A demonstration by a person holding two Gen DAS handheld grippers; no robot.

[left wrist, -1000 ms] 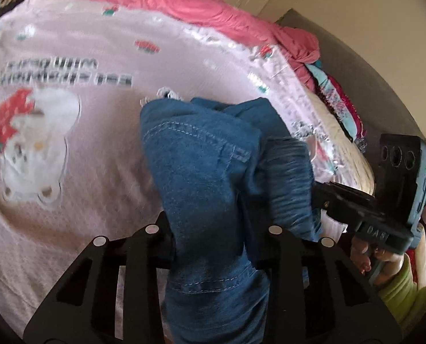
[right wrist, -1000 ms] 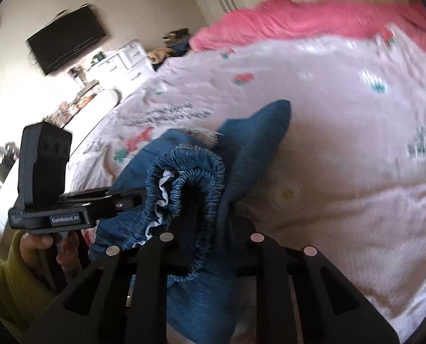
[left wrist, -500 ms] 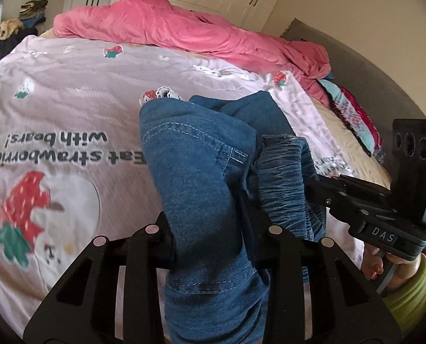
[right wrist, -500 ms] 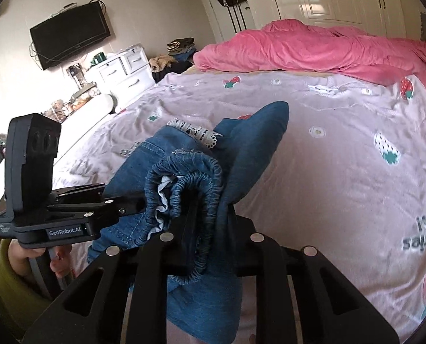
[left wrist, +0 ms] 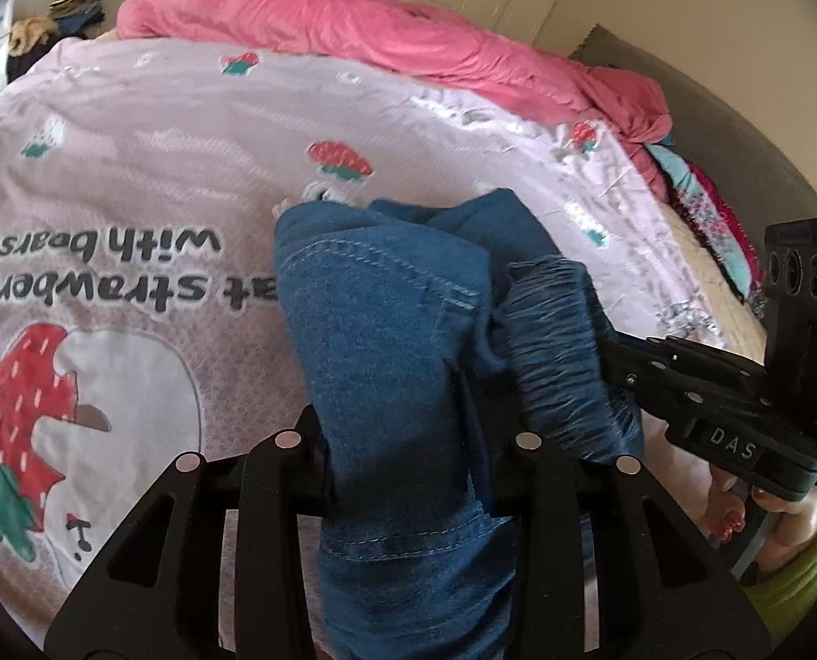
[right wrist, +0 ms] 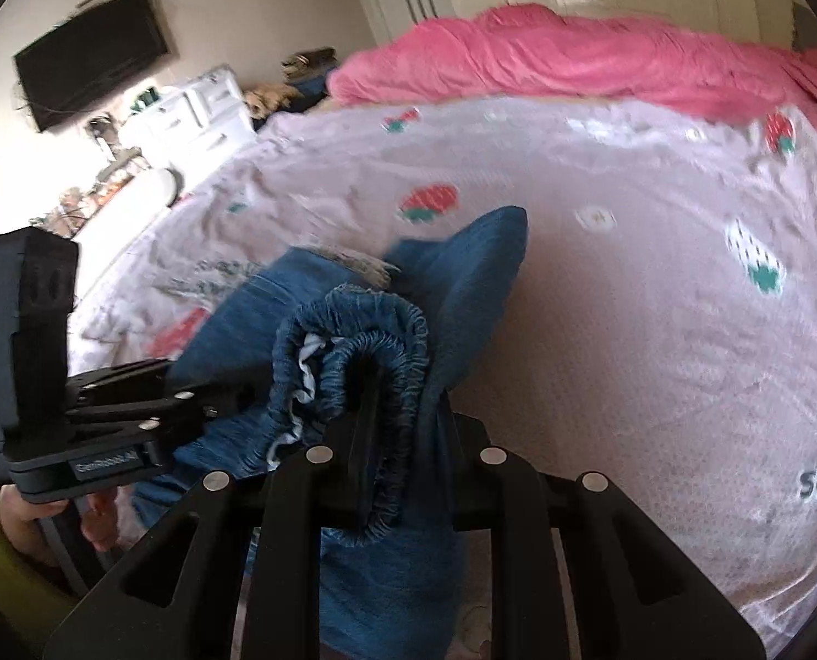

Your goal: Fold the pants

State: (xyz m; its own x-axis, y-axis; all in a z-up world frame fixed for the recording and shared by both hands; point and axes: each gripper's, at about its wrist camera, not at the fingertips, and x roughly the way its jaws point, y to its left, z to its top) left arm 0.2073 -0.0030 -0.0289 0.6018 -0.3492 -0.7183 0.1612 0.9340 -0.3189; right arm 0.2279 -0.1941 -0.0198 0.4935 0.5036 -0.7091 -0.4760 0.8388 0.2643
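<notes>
Blue denim pants (left wrist: 386,341) hang bunched between both grippers above the bed. My left gripper (left wrist: 408,440) is shut on a fold of the denim near a stitched seam. My right gripper (right wrist: 391,440) is shut on the gathered elastic waistband (right wrist: 375,346). The right gripper also shows in the left wrist view (left wrist: 700,385), clamped on the waistband from the right. The left gripper shows in the right wrist view (right wrist: 133,407), gripping from the left. The fingertips of both are hidden in cloth.
A pale pink bedspread (left wrist: 188,165) with strawberry prints and lettering lies below. A rumpled pink duvet (right wrist: 573,66) lies at the far end. Folded clothes (left wrist: 705,203) sit at the right edge. A white dresser (right wrist: 199,110) and wall television (right wrist: 94,71) stand left.
Both grippers, still holding the pants, have swung across the bed; the printed lettering and strawberry now sit at a different place below. The grip on the denim is unchanged.
</notes>
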